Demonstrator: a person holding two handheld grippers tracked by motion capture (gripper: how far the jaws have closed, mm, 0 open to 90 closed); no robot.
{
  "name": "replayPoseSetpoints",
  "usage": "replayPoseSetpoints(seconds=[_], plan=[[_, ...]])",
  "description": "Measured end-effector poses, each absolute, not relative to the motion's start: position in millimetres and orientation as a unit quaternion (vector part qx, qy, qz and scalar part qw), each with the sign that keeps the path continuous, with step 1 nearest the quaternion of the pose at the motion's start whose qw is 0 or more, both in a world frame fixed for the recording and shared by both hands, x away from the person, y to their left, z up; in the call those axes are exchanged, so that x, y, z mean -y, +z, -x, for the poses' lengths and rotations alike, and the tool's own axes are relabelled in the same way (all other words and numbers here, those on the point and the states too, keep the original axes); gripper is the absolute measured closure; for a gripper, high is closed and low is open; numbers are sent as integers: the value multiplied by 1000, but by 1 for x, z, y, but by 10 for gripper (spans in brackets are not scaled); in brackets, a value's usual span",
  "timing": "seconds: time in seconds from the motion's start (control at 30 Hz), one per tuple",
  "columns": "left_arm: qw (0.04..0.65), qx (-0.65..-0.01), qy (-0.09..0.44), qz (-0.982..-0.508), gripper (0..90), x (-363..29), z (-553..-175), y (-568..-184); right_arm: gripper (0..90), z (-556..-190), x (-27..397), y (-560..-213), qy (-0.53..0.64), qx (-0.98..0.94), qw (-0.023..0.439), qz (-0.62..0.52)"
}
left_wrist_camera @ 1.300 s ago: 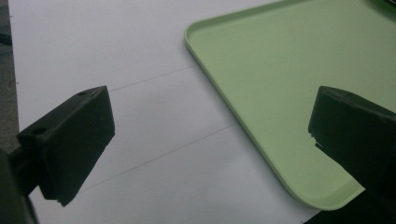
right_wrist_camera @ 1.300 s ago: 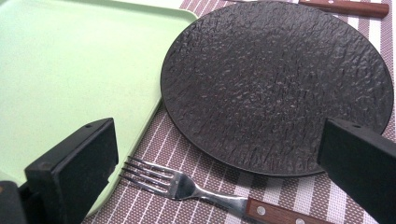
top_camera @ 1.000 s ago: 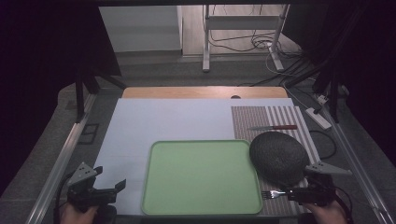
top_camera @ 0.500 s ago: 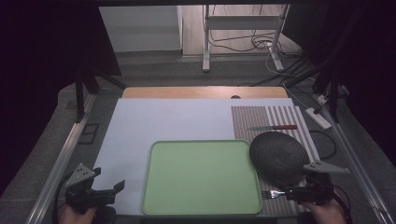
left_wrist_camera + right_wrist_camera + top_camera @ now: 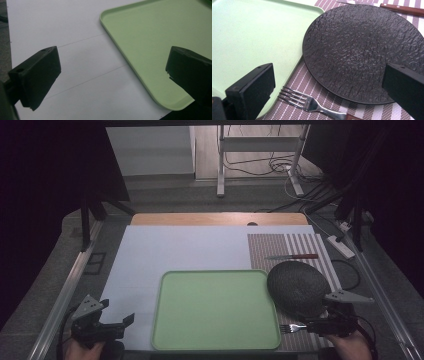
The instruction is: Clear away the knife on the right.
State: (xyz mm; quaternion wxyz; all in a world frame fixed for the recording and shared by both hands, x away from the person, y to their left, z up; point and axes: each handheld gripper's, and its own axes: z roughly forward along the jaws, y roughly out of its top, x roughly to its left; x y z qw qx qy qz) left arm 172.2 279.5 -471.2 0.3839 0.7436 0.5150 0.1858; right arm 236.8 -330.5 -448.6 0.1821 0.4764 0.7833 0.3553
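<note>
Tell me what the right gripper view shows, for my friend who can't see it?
A round black plate with a bumpy surface sits on a striped placemat, its edge reaching a light green tray. A silver fork lies on the mat below the plate, between the open jaws of the right hand-held gripper. A wooden-handled knife lies behind the plate.

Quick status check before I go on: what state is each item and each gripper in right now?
Left gripper: open, holds nothing, over the white sheet.
Right gripper: open, holds nothing, above the fork.
Green tray: flat, nothing on it.
Black plate: flat on the striped mat, nothing on it, beside the tray.
Fork: lying on the mat, ungripped.
Knife: lying on the mat beyond the plate.
</note>
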Motion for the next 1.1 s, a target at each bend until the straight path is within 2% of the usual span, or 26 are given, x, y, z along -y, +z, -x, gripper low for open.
replayPoseSetpoints(seconds=[0.33, 1.1], plan=[[381, -508, 179, -751, 13, -278, -174, -472, 0, -247, 333, -449, 360, -792, 167, -464], [388, -506, 167, -752, 15, -280, -175, -472, 0, -291, 329, -442, 347, -796, 175, -465]])
